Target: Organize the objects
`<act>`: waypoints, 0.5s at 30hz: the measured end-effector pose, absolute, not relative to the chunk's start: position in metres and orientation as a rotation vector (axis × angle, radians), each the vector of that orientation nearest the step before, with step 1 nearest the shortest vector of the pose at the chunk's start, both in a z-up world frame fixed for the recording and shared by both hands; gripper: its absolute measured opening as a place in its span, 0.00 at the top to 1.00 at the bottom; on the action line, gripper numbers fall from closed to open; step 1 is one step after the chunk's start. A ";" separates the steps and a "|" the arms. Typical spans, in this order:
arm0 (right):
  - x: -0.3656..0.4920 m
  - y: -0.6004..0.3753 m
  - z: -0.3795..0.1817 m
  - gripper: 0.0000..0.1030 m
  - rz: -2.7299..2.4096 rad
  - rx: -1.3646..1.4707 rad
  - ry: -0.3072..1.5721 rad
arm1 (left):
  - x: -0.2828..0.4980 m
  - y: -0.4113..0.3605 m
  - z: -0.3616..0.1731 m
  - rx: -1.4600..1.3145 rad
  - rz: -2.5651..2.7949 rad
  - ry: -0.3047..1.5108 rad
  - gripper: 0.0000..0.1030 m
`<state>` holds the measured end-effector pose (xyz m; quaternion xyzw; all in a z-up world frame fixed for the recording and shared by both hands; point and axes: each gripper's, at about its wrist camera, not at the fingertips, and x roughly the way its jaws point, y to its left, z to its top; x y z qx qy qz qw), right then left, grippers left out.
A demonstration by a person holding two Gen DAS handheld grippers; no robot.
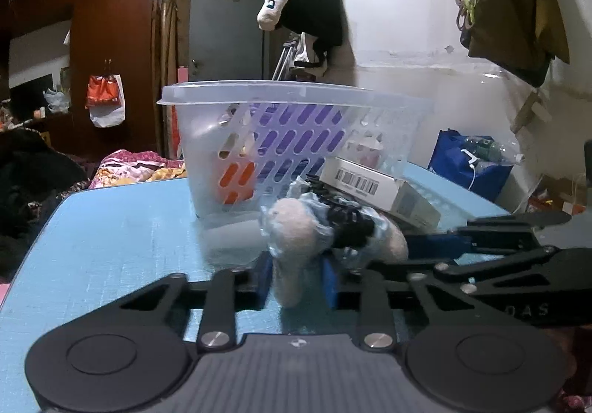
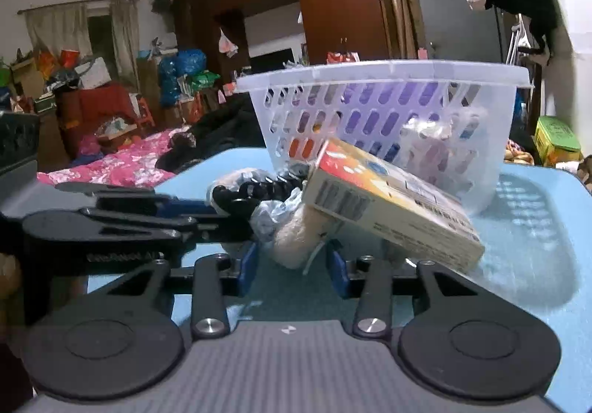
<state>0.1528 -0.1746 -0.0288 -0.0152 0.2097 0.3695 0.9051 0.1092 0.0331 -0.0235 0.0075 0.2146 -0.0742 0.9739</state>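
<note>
The wrapped fuzzy roll [image 1: 296, 228] lies on the blue table [image 1: 111, 235], just before the clear basket [image 1: 296, 94], with a black ridged piece [image 1: 347, 224] across it. The left tongs [image 1: 298, 283] have their blue pads on both sides of its near end; they seem to hold it, probably to lift it into the basket. The right tongs [image 2: 292, 265] stand narrow around the other end; whether they grip, I cannot tell. A carton [image 2: 392, 205] leans on the roll.
</note>
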 end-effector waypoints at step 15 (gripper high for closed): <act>0.116 -0.183 -0.009 0.76 0.753 -0.109 0.283 | 0.063 0.023 -0.005 0.073 -0.138 0.276 0.84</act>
